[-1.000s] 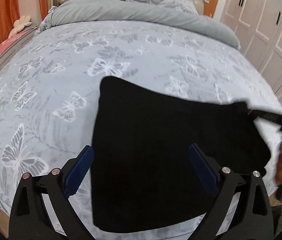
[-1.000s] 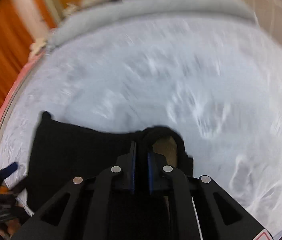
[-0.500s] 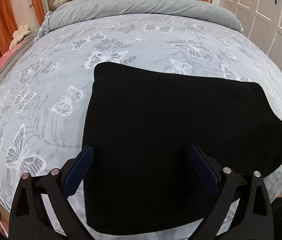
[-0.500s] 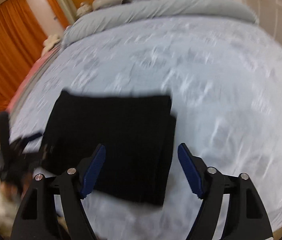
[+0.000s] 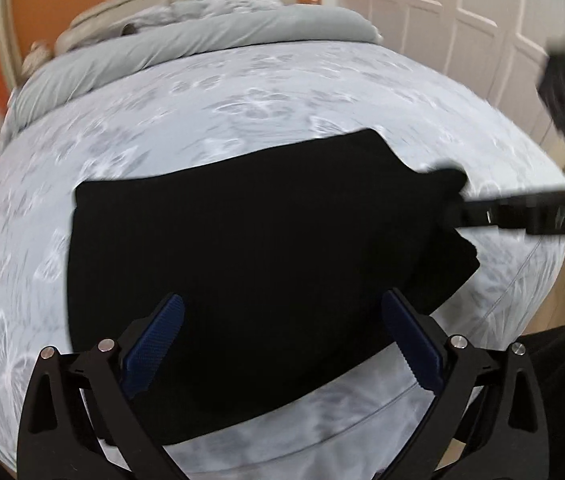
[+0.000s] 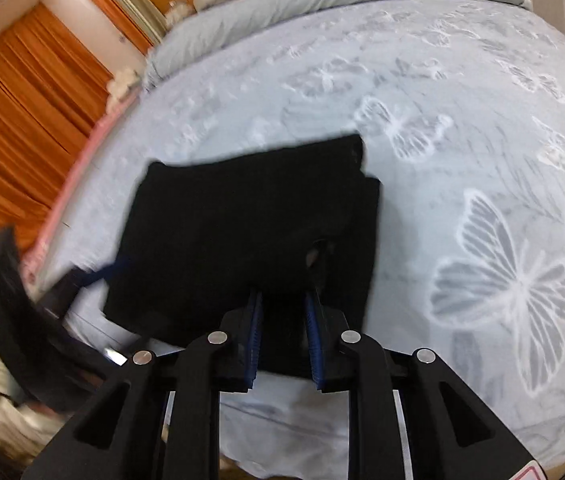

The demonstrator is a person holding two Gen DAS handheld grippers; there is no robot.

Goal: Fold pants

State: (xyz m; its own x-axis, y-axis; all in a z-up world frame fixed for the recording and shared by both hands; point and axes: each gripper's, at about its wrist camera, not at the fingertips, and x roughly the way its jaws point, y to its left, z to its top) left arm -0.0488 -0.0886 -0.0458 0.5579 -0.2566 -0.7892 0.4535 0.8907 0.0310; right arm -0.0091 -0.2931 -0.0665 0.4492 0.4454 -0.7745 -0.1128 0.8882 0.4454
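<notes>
The black pants (image 5: 250,248) lie folded into a thick rectangle on the butterfly-print bedspread (image 5: 242,112), close to the bed's near edge. My left gripper (image 5: 282,312) hovers open over their near edge, its blue pads wide apart and holding nothing. In the right wrist view the pants (image 6: 242,216) fill the centre. My right gripper (image 6: 284,308) is closing on their near edge, with black fabric bunched between the pads and a small pucker just ahead. In the left wrist view the right gripper (image 5: 482,214) reaches in at the pants' right corner.
A grey duvet (image 5: 202,44) and pillows lie rolled at the head of the bed. White wardrobe doors (image 5: 442,12) stand to the right, and orange curtains (image 6: 22,128) hang to the left. The blurred left gripper (image 6: 82,276) shows at the pants' left side.
My right gripper let go of a raised fold, opened wide, then narrowed onto the pants' near edge. The pants settled flat. My left gripper shifted sideways and rolled, still open.
</notes>
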